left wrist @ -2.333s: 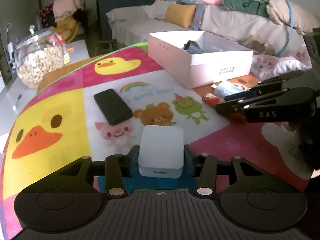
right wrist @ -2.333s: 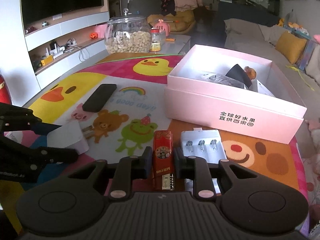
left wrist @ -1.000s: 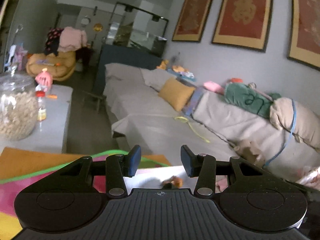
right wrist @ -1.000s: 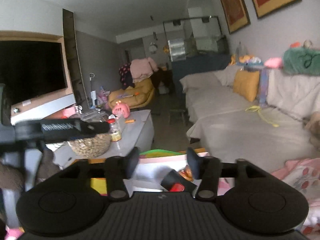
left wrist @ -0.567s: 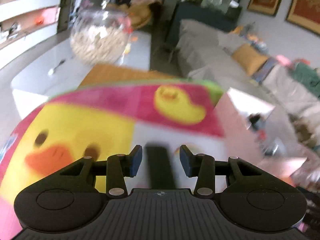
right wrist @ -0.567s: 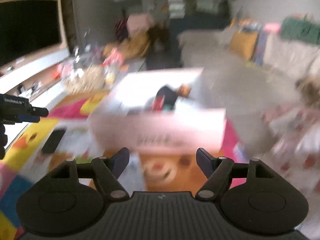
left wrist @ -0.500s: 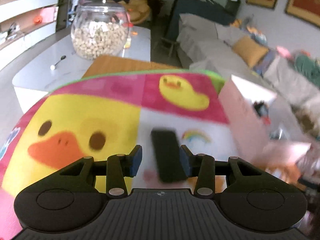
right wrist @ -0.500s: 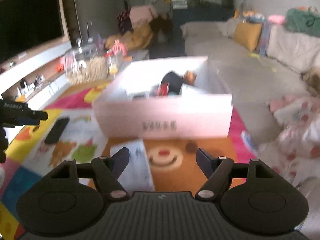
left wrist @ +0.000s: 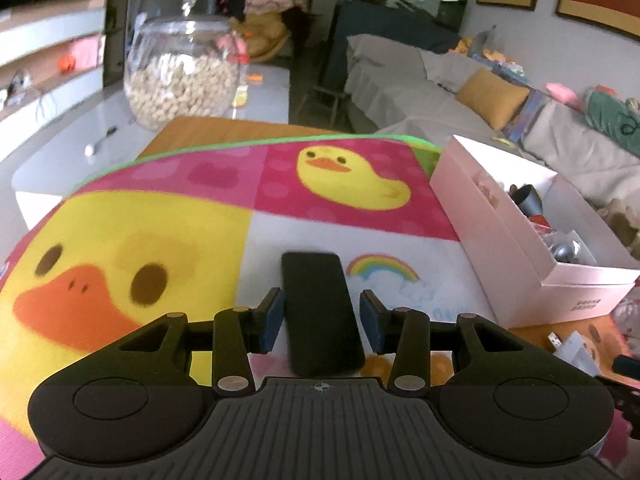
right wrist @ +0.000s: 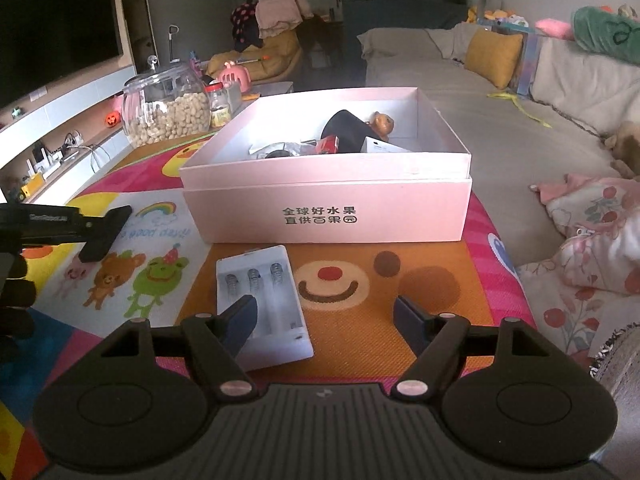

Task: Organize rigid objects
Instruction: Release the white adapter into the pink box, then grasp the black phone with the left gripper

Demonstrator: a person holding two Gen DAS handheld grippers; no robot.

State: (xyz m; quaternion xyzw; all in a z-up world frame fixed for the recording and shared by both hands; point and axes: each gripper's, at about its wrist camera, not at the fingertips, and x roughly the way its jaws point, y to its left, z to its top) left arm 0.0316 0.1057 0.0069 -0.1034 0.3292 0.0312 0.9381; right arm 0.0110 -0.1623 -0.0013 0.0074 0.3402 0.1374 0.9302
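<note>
My left tool (left wrist: 322,316) is sitting with its jaws partly open on either side of the black phone (left wrist: 320,312), which is lying flat on the cartoon play mat (left wrist: 160,216) covering the tabletop. Thin gaps are showing between the blue pads (left wrist: 270,316) and the phone's long edges, so I am not gripping it yet. To do this pick well, I am judging that I should be keeping the tool centred so both pads meet the edges together, lowering until the pads are level with the thin sides, and closing gently, since a flat slab like this could slip or tip up at one end.

My right tool (right wrist: 326,316) is spread wide and holding nothing. Its left pad is hovering over the edge of the white battery holder (right wrist: 266,300), which is lying on the mat just in front of the pink box (right wrist: 328,204); I cannot tell whether it is touching. The holder is off to one side of the opening, so I should be shifting left before closing. The box is open-topped and already holding several items, and it looks like the place for both things.
</note>
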